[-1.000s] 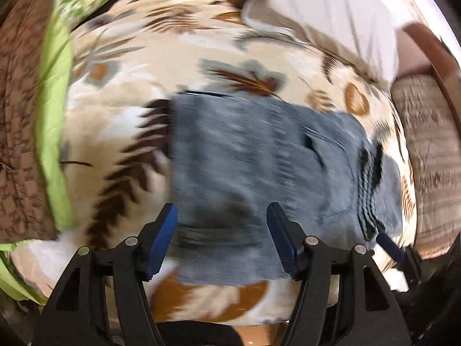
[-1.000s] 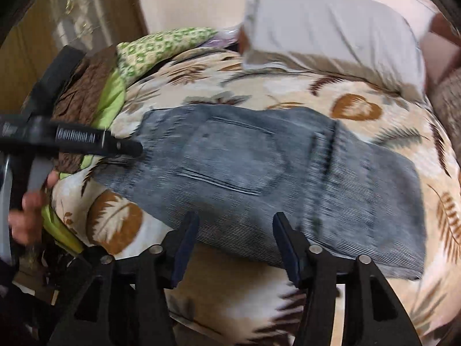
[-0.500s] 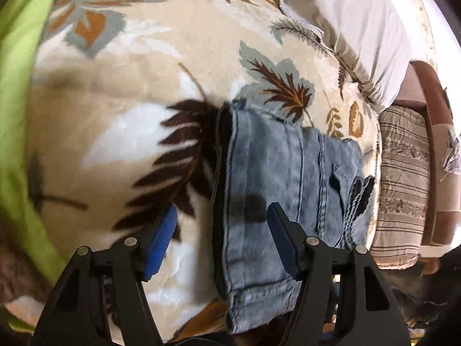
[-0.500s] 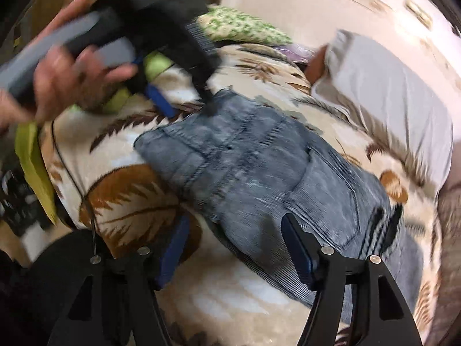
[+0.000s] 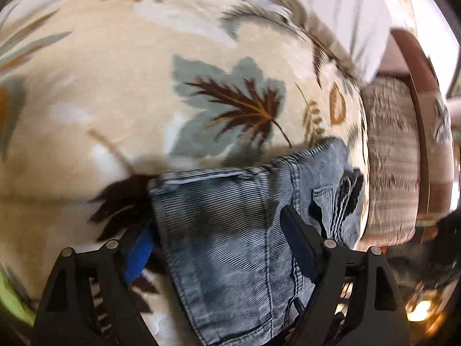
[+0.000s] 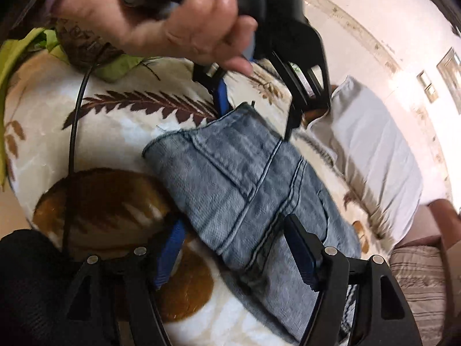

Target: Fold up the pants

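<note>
Folded blue denim pants [image 5: 230,230] lie on a cream blanket with a leaf print [image 5: 115,101]; they also show in the right wrist view [image 6: 239,184]. My left gripper [image 5: 219,245] is open, its jaws straddling the far left end of the pants, one finger outside the edge and one over the denim. It also shows in the right wrist view [image 6: 256,112], held by a hand over the far corner. My right gripper [image 6: 236,248] is open and straddles the near edge of the pants.
A grey-white pillow [image 6: 371,155] lies beyond the pants, also in the left wrist view [image 5: 331,8]. A striped beige cushion [image 5: 389,158] sits at the right. Green and brown cloth [image 6: 57,46] lies at the left. A black cable [image 6: 75,115] hangs over the blanket.
Both grippers have moved down and in onto the left end of the pants. The left one now straddles the far corner, the right one the near edge. Both stay open.
</note>
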`<action>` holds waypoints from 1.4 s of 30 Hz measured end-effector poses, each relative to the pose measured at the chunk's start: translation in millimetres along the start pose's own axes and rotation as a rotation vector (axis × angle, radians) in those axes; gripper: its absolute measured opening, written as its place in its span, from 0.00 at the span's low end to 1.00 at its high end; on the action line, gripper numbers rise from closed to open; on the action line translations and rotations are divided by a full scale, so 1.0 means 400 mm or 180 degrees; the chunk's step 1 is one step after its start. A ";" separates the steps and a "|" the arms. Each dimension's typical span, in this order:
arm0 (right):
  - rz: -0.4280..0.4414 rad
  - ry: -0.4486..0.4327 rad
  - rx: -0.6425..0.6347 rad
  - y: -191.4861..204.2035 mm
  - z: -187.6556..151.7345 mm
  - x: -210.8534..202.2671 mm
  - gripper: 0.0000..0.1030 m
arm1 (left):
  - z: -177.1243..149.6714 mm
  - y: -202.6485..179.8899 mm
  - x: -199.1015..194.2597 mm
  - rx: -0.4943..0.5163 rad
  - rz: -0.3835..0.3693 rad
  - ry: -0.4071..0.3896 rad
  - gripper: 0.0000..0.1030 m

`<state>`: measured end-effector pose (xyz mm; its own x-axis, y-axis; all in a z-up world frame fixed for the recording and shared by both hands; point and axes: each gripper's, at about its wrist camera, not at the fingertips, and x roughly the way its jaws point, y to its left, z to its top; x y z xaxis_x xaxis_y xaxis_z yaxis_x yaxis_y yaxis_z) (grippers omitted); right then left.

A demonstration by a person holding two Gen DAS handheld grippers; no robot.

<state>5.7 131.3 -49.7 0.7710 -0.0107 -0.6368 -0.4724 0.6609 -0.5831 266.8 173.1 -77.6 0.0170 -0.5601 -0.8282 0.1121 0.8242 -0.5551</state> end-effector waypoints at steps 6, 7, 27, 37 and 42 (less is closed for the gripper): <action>0.0105 0.0026 0.0207 -0.037 0.017 0.020 0.51 | -0.012 -0.034 0.006 0.0425 -0.0049 -0.0002 0.49; 0.0144 0.0007 0.0269 -0.049 0.017 0.016 0.45 | -0.017 -0.037 0.009 0.0448 -0.0130 0.0054 0.37; 0.0635 -0.0288 0.1568 -0.322 -0.038 -0.127 0.18 | -0.072 -0.280 -0.123 0.0769 0.0087 -0.0359 0.16; 0.0641 -0.0448 0.2049 -0.444 -0.138 -0.197 0.17 | -0.087 -0.471 -0.121 0.1002 0.0231 -0.0451 0.16; 0.0675 -0.0483 0.2307 -0.495 -0.202 -0.223 0.17 | -0.096 -0.588 -0.085 0.1167 0.0301 -0.0458 0.16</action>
<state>-4.0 -59.0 81.6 0.7699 0.2397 -0.5914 -0.2592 0.9643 0.0533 201.7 1.6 78.2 0.1802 -0.5106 -0.8407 0.4499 0.8029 -0.3912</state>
